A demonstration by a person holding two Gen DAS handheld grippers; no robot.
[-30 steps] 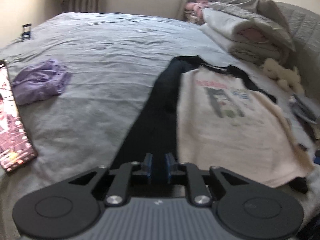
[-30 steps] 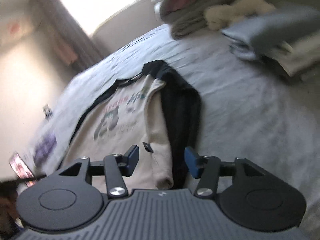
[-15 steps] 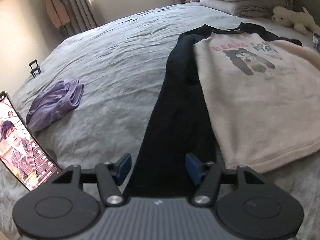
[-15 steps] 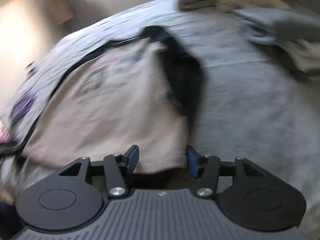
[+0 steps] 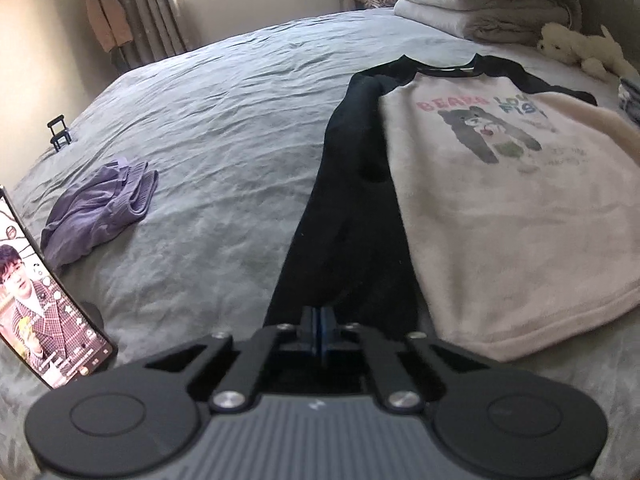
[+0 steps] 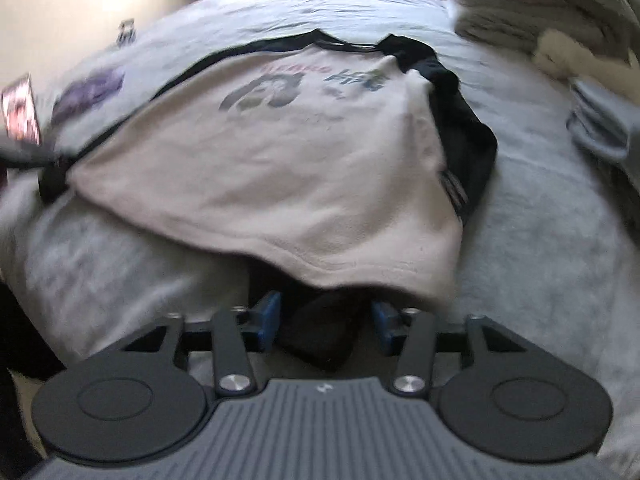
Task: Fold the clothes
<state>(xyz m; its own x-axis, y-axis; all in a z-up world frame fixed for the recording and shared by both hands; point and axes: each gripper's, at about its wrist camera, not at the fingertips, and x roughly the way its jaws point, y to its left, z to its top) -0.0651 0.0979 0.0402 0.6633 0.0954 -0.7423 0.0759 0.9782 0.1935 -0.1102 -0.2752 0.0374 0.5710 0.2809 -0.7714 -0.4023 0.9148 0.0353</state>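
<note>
While left tool [image 5: 320, 330] pinches black sleeve [image 5: 352, 200], right tool [image 6: 325, 320] gapes over cuff [image 6: 320, 332].

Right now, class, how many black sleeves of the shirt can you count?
2. The left sleeve stretches straight into the shut left gripper; the right sleeve lies bunched beside the shirt's edge.

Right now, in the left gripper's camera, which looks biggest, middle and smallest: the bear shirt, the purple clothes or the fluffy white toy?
1. Bear shirt, by far the biggest.
2. Purple clothes.
3. Fluffy white toy, though it lies farther away, so its real size is unsure.
</note>
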